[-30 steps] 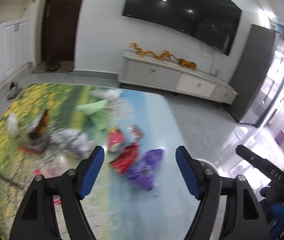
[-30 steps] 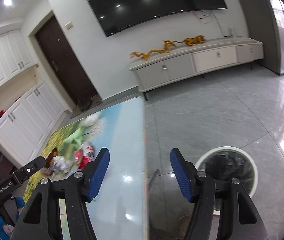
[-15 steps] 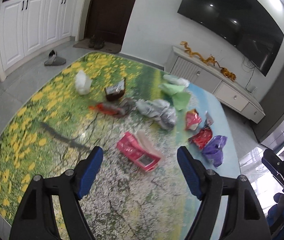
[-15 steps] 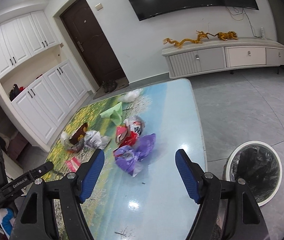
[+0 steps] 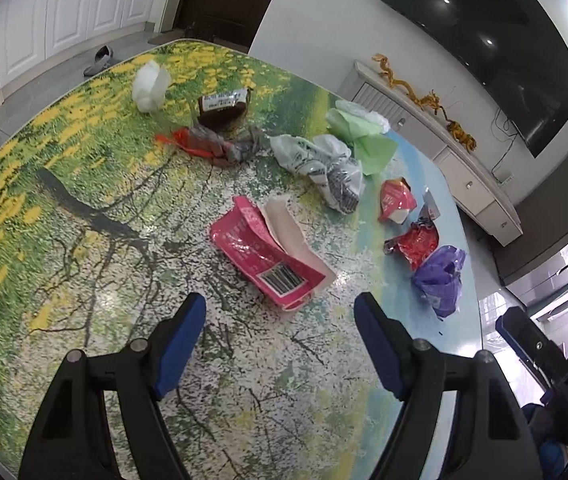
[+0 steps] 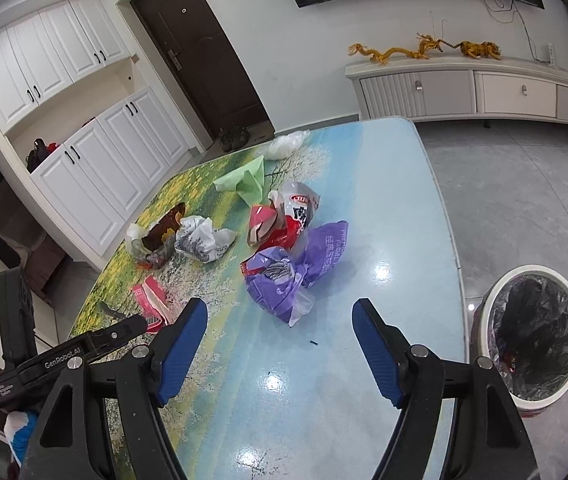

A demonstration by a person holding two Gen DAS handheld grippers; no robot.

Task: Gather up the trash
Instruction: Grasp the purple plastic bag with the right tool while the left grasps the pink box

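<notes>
Left tool (image 5: 279,320) agape above pink wrapper (image 5: 267,256); right tool (image 6: 279,320) agape

A glossy printed counter (image 6: 384,208) is seen; crinkled shiny plastic wrappers (image 6: 296,276) and a matt black bin liner (image 6: 536,336) are shown.

Crumpled trash lies scattered on the table: a torn pink packet (image 5: 271,254) with a barcode lies flat in the middle, a purple bag (image 5: 440,278) near the edge, red wrappers (image 5: 414,244) beside it, a white printed bag (image 5: 324,166), green paper (image 5: 364,136). A black-lined bin (image 6: 534,330) stands on the floor beside the table.
</notes>
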